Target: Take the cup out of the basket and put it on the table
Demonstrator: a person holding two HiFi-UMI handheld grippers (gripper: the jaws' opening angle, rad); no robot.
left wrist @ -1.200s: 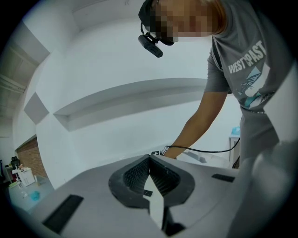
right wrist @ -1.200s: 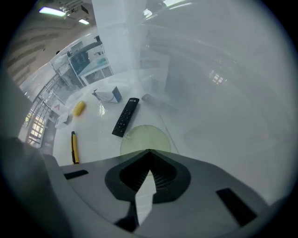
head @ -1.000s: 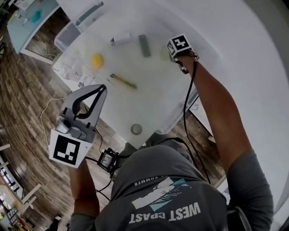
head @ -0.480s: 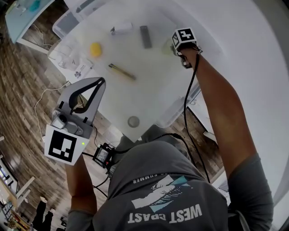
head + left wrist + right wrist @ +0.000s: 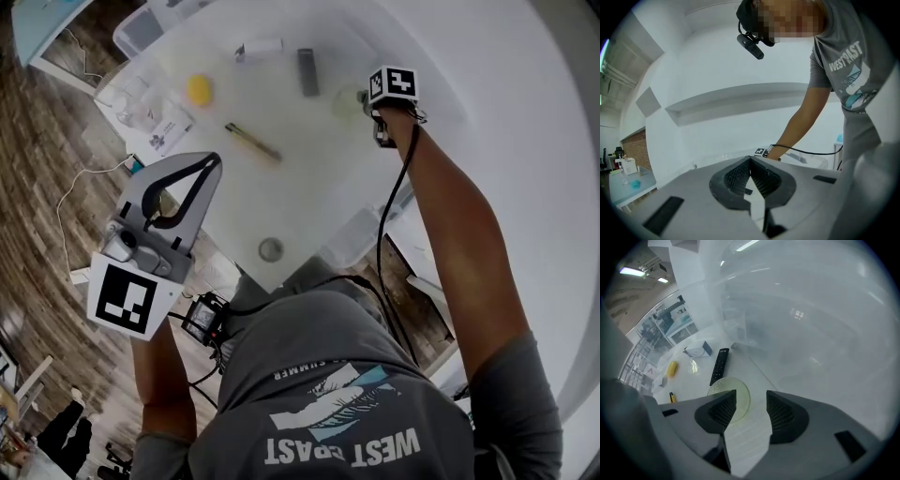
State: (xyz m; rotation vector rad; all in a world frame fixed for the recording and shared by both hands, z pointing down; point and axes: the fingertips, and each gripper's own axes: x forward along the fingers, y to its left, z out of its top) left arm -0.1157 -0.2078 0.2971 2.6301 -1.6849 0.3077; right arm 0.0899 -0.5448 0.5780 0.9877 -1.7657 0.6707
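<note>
The cup (image 5: 733, 397) is a pale yellow-green translucent one standing on the white table (image 5: 309, 178). It sits just ahead of the tips of my right gripper (image 5: 751, 399), partly behind the left jaw. That gripper's jaws are opening and neither pad touches the cup. From the head view the cup (image 5: 346, 101) shows just left of the right gripper (image 5: 367, 98) and its marker cube. My left gripper (image 5: 212, 164) hangs off the table's near left edge, shut and empty; its own view shows the left gripper (image 5: 750, 160) with the tips meeting.
A black remote (image 5: 307, 72), a white box (image 5: 258, 47), a yellow object (image 5: 198, 89) and a pen (image 5: 253, 141) lie further left on the table. A small grey disc (image 5: 271, 249) sits near the front edge. A clear plastic bin (image 5: 352, 239) stands below that edge.
The right gripper's marker cube has drawn slightly away from the cup, which stays on the table. The left gripper stays shut and has barely moved.
</note>
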